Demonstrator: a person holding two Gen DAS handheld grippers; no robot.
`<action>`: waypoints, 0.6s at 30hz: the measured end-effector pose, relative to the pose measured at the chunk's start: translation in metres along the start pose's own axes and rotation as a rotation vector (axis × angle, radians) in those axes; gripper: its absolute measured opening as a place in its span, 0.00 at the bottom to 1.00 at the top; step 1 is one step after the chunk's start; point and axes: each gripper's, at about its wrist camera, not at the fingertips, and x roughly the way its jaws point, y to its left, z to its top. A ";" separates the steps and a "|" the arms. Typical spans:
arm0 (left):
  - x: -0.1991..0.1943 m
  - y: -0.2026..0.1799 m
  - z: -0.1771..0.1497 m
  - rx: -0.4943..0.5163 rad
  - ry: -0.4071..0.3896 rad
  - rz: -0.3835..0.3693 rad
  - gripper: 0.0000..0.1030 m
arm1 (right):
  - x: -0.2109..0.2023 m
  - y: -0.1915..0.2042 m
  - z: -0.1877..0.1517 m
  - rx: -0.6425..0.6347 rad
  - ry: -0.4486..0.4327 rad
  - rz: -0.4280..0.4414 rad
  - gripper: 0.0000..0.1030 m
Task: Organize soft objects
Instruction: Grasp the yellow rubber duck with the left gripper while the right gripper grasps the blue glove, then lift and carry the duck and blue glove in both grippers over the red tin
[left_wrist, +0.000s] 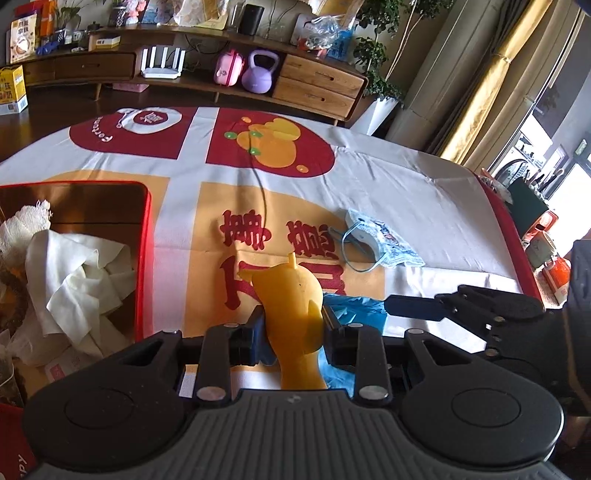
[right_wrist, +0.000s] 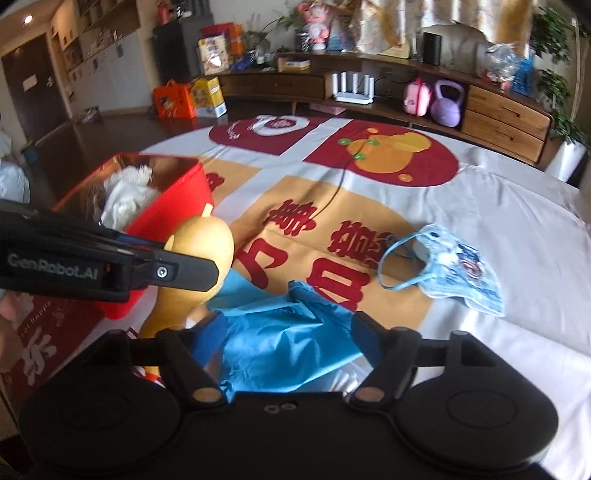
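My left gripper is shut on a soft yellow toy, held upright above the cloth; the toy also shows in the right wrist view. A crumpled blue glove lies on the table between the open jaws of my right gripper; I cannot tell whether the pads touch it. It also shows behind the toy in the left wrist view. A light blue face mask lies on the cloth to the right. A red box holding white cloths stands at the left.
The table carries a white, red and orange printed cloth. A thin dark cord runs across it. A wooden sideboard with a purple kettlebell stands beyond. Curtains and a window are at the right.
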 end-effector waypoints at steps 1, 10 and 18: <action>0.001 0.001 0.000 -0.002 0.002 0.002 0.29 | 0.005 0.001 0.000 -0.008 0.012 -0.004 0.76; 0.011 0.007 -0.002 -0.007 0.020 0.002 0.29 | 0.030 0.010 -0.007 -0.042 0.069 -0.039 0.46; 0.010 0.008 -0.004 -0.006 0.015 0.012 0.29 | 0.020 0.020 -0.007 -0.052 0.044 -0.081 0.00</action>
